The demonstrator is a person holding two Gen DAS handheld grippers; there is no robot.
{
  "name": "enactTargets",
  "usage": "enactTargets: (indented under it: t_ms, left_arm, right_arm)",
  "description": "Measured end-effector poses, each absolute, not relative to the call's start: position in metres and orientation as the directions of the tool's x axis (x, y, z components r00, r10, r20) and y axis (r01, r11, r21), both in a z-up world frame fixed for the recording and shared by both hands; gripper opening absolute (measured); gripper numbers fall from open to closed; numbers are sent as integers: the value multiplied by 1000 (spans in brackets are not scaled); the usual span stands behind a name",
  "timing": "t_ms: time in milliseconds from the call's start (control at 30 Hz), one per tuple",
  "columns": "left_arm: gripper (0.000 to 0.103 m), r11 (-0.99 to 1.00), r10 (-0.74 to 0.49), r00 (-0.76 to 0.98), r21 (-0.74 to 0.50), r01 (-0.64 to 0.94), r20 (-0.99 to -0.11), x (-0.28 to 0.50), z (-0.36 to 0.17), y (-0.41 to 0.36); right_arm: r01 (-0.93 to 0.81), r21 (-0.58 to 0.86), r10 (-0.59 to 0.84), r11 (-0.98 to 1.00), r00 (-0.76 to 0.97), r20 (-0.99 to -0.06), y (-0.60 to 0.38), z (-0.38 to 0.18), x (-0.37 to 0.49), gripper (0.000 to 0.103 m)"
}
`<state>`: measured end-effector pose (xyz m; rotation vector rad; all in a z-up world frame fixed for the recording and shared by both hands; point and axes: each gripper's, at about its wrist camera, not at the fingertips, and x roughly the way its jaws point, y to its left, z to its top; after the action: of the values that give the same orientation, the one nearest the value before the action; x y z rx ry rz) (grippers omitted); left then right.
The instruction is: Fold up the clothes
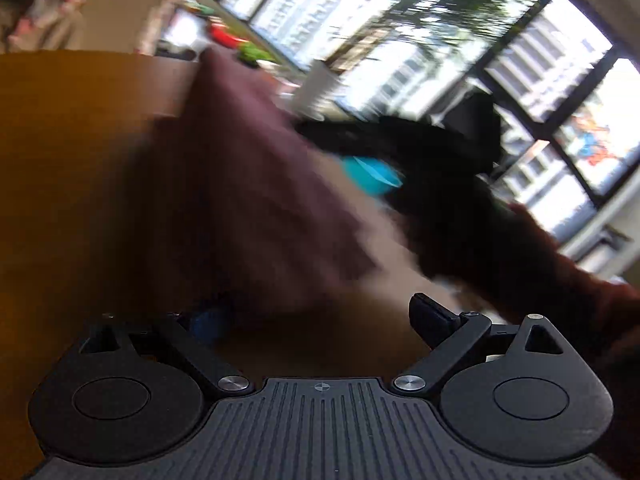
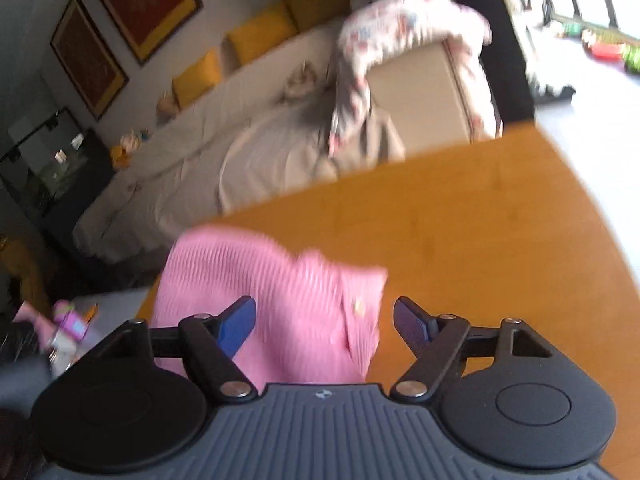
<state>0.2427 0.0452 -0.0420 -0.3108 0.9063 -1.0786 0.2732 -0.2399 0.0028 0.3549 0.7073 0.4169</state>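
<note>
Right wrist view: pink garment just beyond wide-open, empty right gripper.

Motion blur smears the dark maroon cloth; the pink ribbed knit garment runs under the right tool at 6 o'clock.

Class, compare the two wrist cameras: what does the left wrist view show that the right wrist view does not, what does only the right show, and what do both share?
Only the left wrist view shows the right gripper from outside, blurred, in a hand with a dark red sleeve, beside a maroon cloth, with large windows behind.

Only the right wrist view shows the pink ribbed garment lying between open jaws, plus a sofa with yellow cushions and framed pictures.

Both show the wooden table and a floral cloth draped over a chair.
</note>
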Motion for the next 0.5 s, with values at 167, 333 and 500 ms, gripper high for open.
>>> enactTargets:
  t_ms: [167,333,500]
  left_arm:
    - [98,357,-912,114,-629,690,-393,231,-21,36]
    - [98,503,-862,390,-651,569,-324,256,-14,92]
    - [98,635,-736,550,-684,359,-395,286,-41,120]
  right_arm:
    - [-292,325,425,899,762,-489,-245,24,249,100]
    - [-421,140,439,896,799,-410,-230,26,171,103]
    - [-597,-150,487,788,753,-443,-155,4,126,103]
